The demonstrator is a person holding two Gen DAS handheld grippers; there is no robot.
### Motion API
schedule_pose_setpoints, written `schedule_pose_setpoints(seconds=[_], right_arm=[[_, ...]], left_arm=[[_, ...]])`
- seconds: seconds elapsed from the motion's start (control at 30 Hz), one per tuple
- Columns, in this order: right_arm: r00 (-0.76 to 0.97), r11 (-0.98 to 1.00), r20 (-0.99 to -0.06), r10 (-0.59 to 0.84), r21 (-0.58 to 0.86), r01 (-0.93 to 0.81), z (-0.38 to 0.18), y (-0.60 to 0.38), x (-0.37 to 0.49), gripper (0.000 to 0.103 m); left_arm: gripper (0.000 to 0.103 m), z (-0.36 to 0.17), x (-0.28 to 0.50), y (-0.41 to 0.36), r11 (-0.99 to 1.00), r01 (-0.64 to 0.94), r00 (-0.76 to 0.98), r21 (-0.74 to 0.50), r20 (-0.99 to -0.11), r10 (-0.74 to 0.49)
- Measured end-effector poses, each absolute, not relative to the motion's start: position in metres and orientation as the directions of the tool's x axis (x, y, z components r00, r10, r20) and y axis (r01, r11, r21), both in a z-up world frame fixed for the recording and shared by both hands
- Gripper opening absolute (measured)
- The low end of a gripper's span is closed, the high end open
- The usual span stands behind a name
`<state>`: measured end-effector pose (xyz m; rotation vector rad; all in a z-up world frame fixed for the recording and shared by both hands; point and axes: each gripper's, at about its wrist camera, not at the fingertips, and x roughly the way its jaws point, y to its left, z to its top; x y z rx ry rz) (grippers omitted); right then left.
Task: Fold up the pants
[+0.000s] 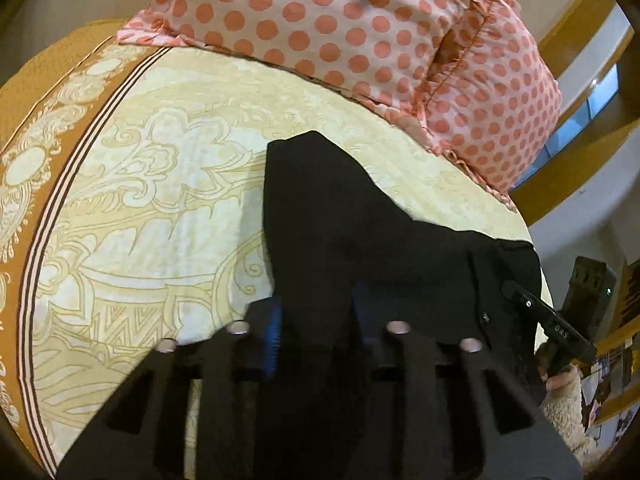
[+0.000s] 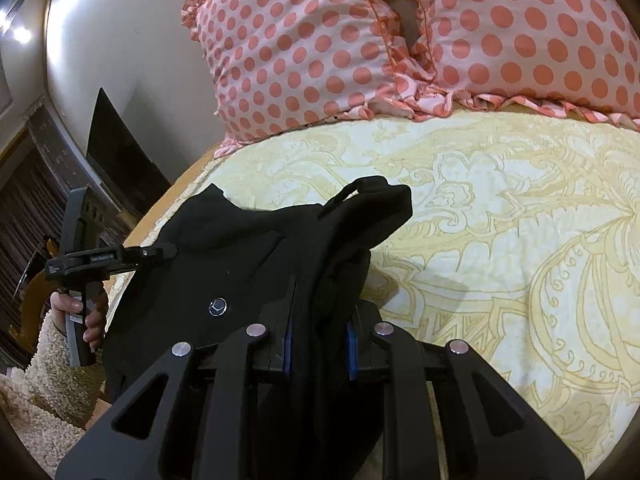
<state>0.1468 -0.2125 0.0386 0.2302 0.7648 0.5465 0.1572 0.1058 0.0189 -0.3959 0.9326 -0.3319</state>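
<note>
The black pants (image 1: 360, 220) lie bunched on the cream patterned bedspread (image 1: 160, 200), on its part nearer to us than the pillows, and they are the landmark for everything here. Left of the pants, the bedspread shows only its leaf pattern and a brown border. On the pants, the left gripper (image 1: 316, 320) has dark cloth between its blue-padded fingers, so it seems to pinch a fold of the pants. At the right edge of the pants, the right gripper (image 1: 516, 294) touches the cloth; in its own view, the right gripper (image 2: 320, 332) also seems to pinch a thick bundle of the pants (image 2: 240, 260), near a round button (image 2: 218, 306). I judge the folding is at an early stage: the cloth is crumpled, no clean fold shows, and flattening and folding remain. I count one pair of pants, two grippers, and two dotted pink pillows (image 2: 400, 40) beyond the pants.
</note>
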Motion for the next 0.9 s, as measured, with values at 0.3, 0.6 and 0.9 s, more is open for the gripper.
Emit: schedule_pose_setpoints(seconds=[0.3,0.6,0.9], right_arm=[[0.617,0.846,-0.58,0.533,0.378,-0.376,0.061,-0.218,0.165,0.018],[0.717,0.897,-0.543,0.436,0.325,-0.299,0.085,-0.249,0.219,0.018],[0.639,0.929,-0.677,0.365,0.307,-0.206,0.04,-0.251,0.254,0.019]], left_arm=[[0.017,0.049,0.167,0.087,0.903,0.153,0.604,-0.401,-0.685,-0.407],[0.017,0.066,0.242,0.06,0.89,0.174,0.646,-0.422,-0.633,-0.427],[0.024,0.023,0.262,0.051,0.914,0.089,0.621,-0.397,-0.695,-0.362]])
